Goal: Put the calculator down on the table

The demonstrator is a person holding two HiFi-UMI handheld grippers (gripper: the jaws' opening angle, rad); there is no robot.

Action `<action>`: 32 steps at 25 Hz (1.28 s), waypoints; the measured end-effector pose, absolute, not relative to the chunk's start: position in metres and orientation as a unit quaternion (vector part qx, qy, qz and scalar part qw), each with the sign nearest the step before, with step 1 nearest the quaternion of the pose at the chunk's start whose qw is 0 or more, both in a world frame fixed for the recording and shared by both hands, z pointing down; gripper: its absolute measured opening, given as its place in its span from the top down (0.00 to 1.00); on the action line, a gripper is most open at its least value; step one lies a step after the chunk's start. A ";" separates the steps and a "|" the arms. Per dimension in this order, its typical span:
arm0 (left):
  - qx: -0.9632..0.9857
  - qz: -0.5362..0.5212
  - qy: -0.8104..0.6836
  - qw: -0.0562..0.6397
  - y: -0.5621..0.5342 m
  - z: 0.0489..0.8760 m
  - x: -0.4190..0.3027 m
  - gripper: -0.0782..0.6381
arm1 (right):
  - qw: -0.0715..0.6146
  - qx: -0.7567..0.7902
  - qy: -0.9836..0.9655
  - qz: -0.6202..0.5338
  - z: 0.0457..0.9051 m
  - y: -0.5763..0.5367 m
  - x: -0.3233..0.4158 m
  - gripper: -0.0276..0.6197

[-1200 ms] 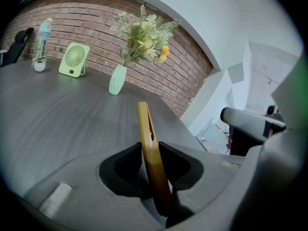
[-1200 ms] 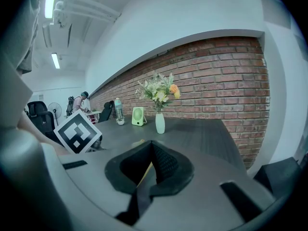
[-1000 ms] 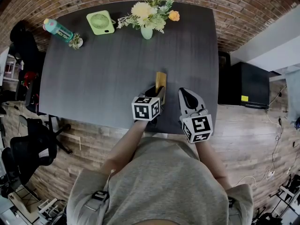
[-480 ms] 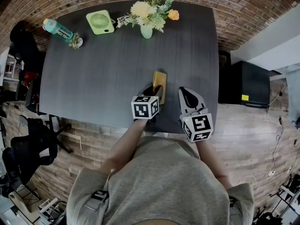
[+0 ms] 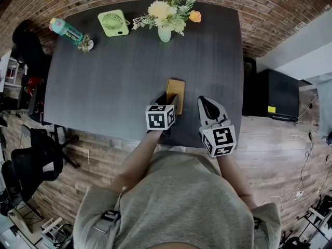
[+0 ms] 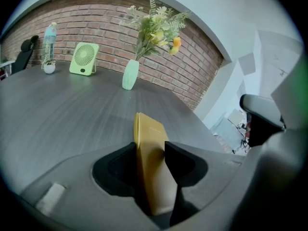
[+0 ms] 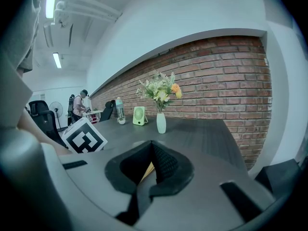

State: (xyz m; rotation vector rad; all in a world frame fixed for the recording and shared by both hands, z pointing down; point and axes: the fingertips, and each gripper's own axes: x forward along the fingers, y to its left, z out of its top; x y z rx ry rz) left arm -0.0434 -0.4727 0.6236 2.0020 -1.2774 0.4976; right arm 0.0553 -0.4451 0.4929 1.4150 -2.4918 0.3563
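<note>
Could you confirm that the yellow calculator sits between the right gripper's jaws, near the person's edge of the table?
Not quite: the calculator sits between the jaws of the left gripper, which have just been opening, as the left gripper view shows. The right gripper is shut and empty. The calculator is indeed near the person's edge of the table.

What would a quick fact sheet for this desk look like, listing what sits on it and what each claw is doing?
Table: dark, wood-grained
Far edge: bottle, small potted plant, green fan, vase of flowers
Calculator: yellow, near the front edge, tilted
Left claw: jaws have just been opening; the calculator stands between them, seemingly loose
Right claw: shut, empty, beside the calculator, not touching it
</note>
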 end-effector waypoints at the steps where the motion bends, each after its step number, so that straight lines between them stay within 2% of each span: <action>1: 0.769 0.195 -0.497 0.352 -0.473 0.626 -0.046 0.64 | 0.127 0.486 -0.856 0.122 0.493 -0.445 0.055 0.95; 18: 0.773 0.210 -0.509 0.314 -0.466 0.612 -0.057 0.65 | 0.126 0.494 -0.852 0.119 0.489 -0.428 0.061 0.95; 32: 0.782 0.166 -0.534 0.274 -0.395 0.556 -0.061 0.81 | 0.114 0.490 -0.857 0.109 0.477 -0.364 0.061 0.95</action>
